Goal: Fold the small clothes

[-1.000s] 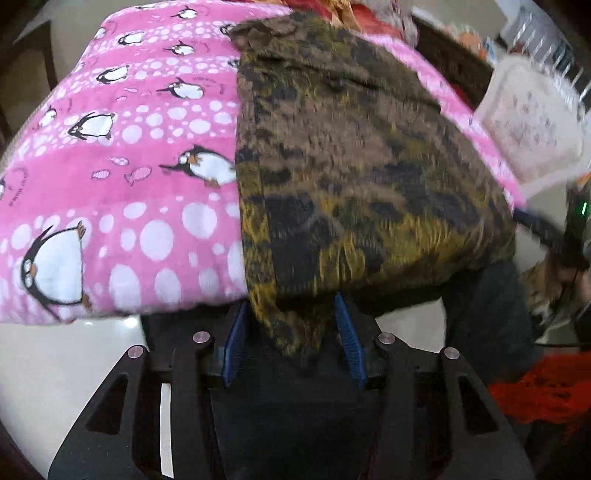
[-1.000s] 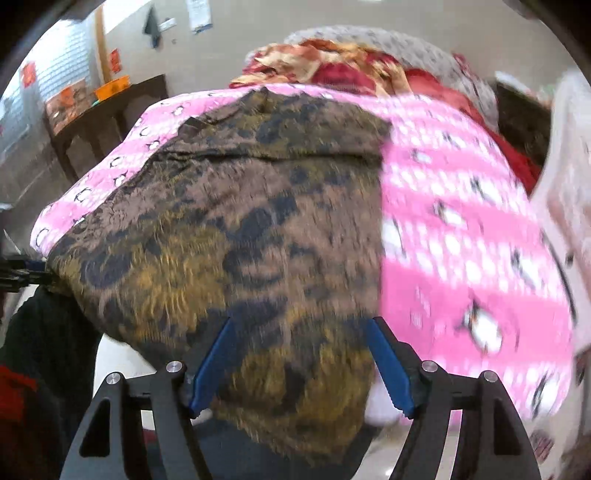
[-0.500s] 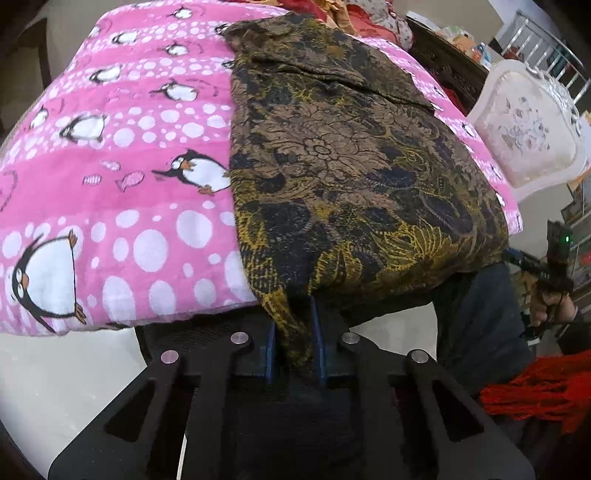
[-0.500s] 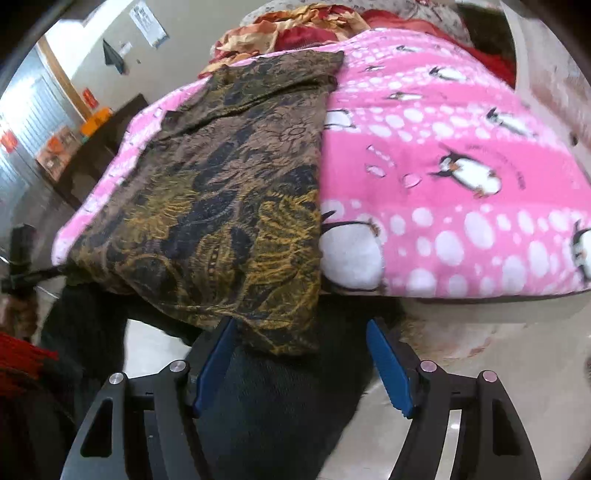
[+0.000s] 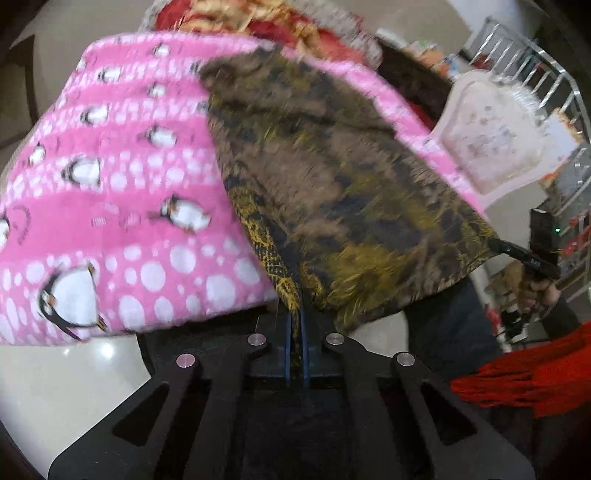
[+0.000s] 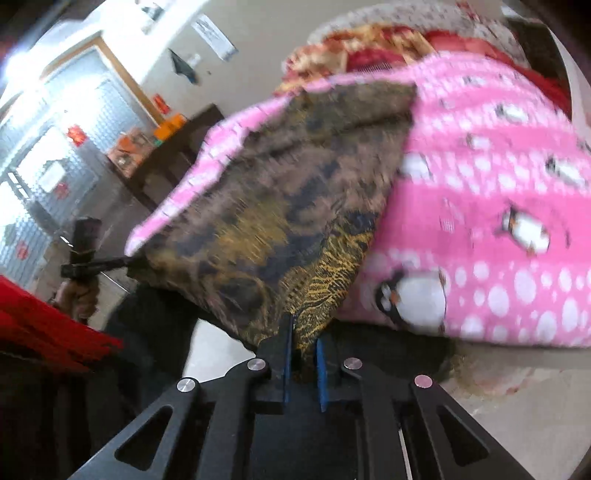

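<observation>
A brown, black and gold patterned garment (image 5: 332, 177) lies on a pink penguin blanket (image 5: 110, 192) and hangs over its near edge. My left gripper (image 5: 295, 332) is shut on the garment's near left corner. My right gripper (image 6: 301, 345) is shut on the garment's (image 6: 280, 221) near right corner. The near edge is lifted between both grippers. The right gripper also shows in the left wrist view (image 5: 532, 258), and the left gripper in the right wrist view (image 6: 88, 264).
A pile of red and gold fabric (image 5: 258, 22) lies at the far end of the blanket. A white chair (image 5: 495, 140) stands to the right. A dark wooden table (image 6: 173, 147) stands to the left. Red fabric (image 5: 524, 373) hangs near me.
The right gripper has shut on the garment's corner. The left gripper closed on its corner half a second ago. Both have lifted the near edge up off the blanket's edge.
</observation>
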Motion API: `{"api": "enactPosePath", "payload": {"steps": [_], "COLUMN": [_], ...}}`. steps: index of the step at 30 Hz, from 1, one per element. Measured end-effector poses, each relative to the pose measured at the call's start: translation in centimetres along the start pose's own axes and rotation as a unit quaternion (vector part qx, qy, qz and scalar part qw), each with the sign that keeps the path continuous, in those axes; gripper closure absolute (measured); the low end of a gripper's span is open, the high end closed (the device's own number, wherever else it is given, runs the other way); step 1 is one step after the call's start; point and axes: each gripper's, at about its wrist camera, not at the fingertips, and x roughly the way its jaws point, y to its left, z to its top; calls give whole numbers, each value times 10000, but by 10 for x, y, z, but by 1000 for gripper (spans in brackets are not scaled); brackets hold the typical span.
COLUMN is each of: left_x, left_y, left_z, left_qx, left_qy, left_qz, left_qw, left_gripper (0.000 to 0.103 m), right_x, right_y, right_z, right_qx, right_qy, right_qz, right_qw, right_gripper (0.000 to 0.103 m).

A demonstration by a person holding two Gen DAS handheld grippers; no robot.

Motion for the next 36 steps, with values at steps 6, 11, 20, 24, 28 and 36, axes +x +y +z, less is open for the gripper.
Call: {"api": "enactPosePath", "payload": {"steps": [6, 11, 20, 24, 28, 36], "left_x": [-70, -120, -155, -100, -35, 58], "left_y": [4, -14, -39, -4, 31, 69], "left_z": [22, 28, 53, 89, 136, 227], "left_qx": [-33, 298, 799, 138, -500, -604], "left_qy": [-929, -1370, -1787, -1521, -1222, -941], "left_qz": [-94, -155, -578, -148, 376, 925], "left_qw": [9956, 9900, 9789, 9882, 9905, 9894], "left_gripper": [101, 100, 100, 100, 100, 100], "right_x": [-56, -103, -173, -147, -82, 36], "right_y": [30, 64, 95, 66, 22, -52], "right_z": [30, 49, 75, 99, 137, 225], "right_qx": [-302, -784, -1316, -981, -433, 278], "right_qy": [-983, -1623, -2211, -2154, -1797, -1200], "right_qz": [186, 142, -88, -315, -746, -1674], "right_qw": [9945, 9835, 9663, 9711, 9799, 9782], "right_gripper": [94, 94, 94, 94, 94, 94]}}
